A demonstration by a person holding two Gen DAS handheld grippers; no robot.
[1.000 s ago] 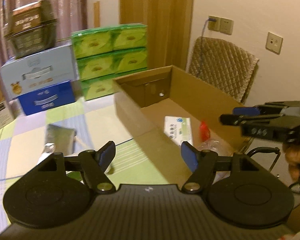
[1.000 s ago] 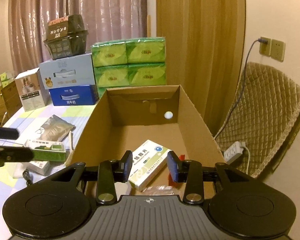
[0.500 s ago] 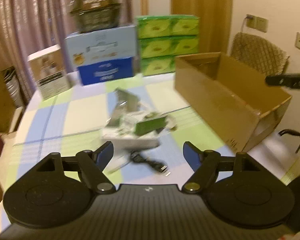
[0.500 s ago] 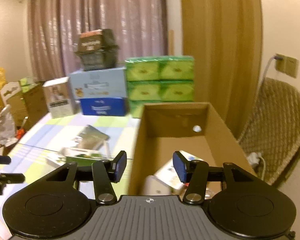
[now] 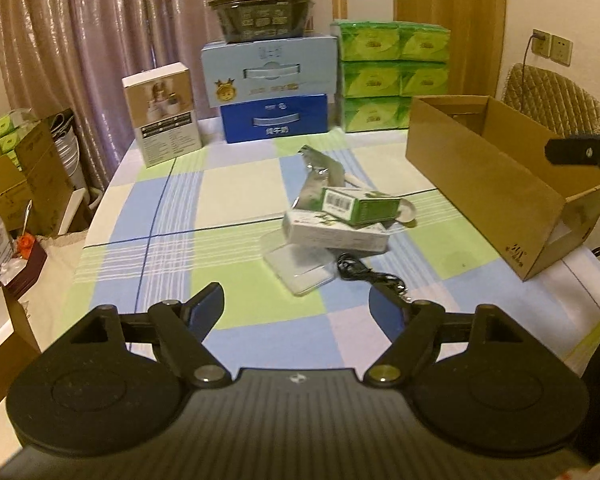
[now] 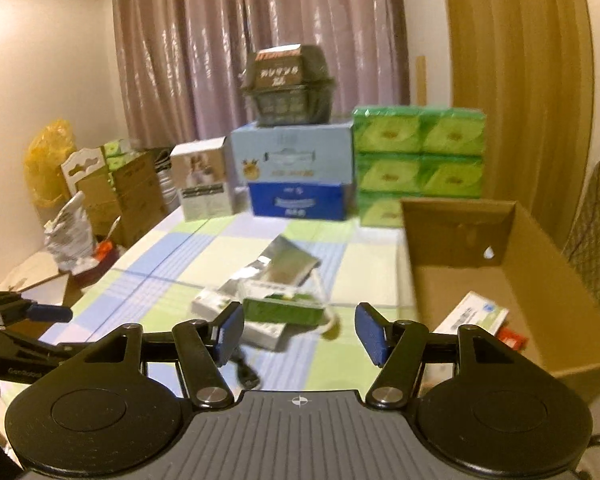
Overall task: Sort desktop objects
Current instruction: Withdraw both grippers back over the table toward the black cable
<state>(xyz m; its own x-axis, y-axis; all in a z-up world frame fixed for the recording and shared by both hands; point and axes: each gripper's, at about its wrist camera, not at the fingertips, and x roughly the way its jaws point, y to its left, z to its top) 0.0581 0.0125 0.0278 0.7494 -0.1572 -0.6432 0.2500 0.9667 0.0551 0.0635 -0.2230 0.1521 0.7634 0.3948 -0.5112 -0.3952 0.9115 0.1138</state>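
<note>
Inside cardboard box (image 6: 540, 280): white medicine carton (image 6: 474, 317), red packet (image 6: 512, 338), possibly more.

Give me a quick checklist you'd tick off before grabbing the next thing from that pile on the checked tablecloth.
1. Left gripper open and empty: ok.
2. Right gripper open and empty: ok.
3. Small green carton on top of the pile, uncovered: ok.
4. Brown cardboard box open-topped, with room inside: ok.
5. Black cable free of the white carton: cannot tell.
6. Grippers apart from each other: ok.
</note>
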